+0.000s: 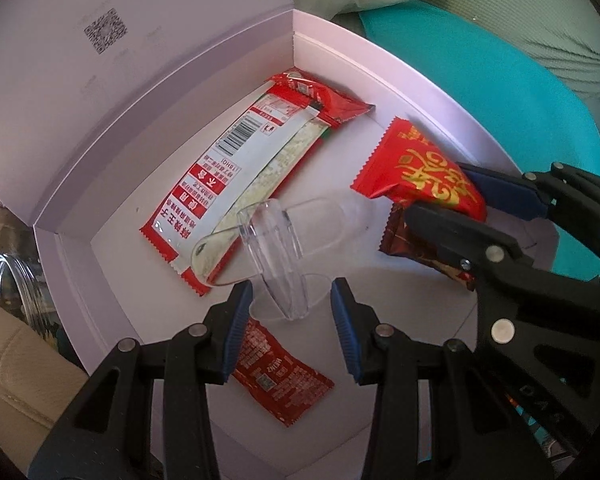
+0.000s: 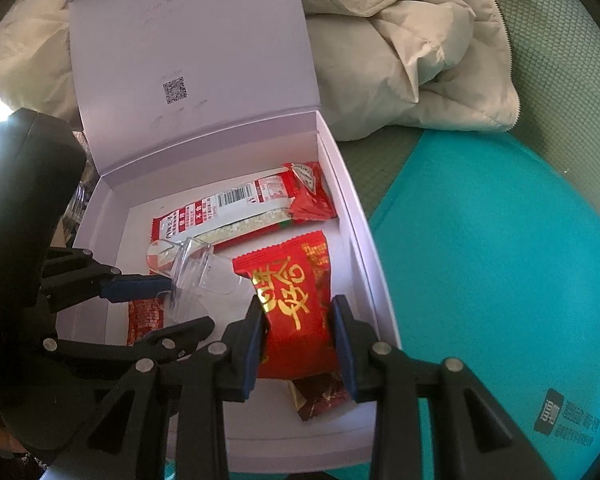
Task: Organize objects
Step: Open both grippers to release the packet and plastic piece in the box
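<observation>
A white box [image 1: 80, 264] stands open with its lid [image 1: 140, 80] raised. Inside lie a long red-and-white snack packet [image 1: 236, 168], a ketchup sachet [image 1: 276, 380] and a clear plastic scoop [image 1: 276, 256]. My left gripper [image 1: 290, 320] hangs above the box floor, jaws apart, with the scoop's narrow end between its fingers and a gap on each side. My right gripper [image 2: 298, 334] is shut on a red packet with gold characters [image 2: 296, 304], near the box's right wall [image 2: 364, 240]. A dark red packet [image 2: 320, 396] lies under it.
The box rests on a teal mat [image 2: 500, 280] over a green mesh surface [image 2: 560, 100]. A beige quilted jacket [image 2: 412, 60] is heaped behind the box. A glass jar [image 1: 16, 280] and a beige cushion [image 1: 16, 380] sit to the left of the box.
</observation>
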Tool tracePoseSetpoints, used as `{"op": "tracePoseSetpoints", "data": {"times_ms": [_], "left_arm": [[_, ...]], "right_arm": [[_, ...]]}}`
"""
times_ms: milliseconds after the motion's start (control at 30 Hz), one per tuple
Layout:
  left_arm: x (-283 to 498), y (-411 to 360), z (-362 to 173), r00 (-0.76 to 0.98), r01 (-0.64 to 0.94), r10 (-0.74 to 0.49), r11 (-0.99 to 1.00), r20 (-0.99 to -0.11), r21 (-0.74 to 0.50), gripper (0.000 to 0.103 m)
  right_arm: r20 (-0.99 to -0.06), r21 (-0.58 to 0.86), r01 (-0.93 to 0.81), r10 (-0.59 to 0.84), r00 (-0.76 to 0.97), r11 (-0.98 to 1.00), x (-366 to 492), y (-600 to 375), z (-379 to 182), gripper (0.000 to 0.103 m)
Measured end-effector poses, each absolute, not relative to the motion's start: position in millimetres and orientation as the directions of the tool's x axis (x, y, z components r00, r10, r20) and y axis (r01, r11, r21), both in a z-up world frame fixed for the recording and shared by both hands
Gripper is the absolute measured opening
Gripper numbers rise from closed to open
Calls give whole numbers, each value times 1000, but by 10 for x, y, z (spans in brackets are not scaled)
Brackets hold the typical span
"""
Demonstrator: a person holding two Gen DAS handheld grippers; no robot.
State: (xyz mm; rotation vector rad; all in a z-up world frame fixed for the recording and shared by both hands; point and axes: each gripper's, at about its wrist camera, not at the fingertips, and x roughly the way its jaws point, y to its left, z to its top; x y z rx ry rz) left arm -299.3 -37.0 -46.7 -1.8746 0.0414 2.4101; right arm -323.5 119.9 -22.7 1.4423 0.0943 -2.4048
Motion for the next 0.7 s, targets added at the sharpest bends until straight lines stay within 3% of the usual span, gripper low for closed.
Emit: {"op": "tracePoseSetpoints", "data": {"times_ms": [500, 700], "left_arm": [[-2901, -284, -294, -241, -109, 100, -991, -965, -76, 40], [-2814, -232, -87, -303, -104, 77, -993, -950, -47, 40]], "right_arm": [[-880, 119, 293, -237, -411, -949, -3185, 1289, -155, 36], [-863, 134, 280, -251, -438, -951, -3135, 1353, -51, 46]]}}
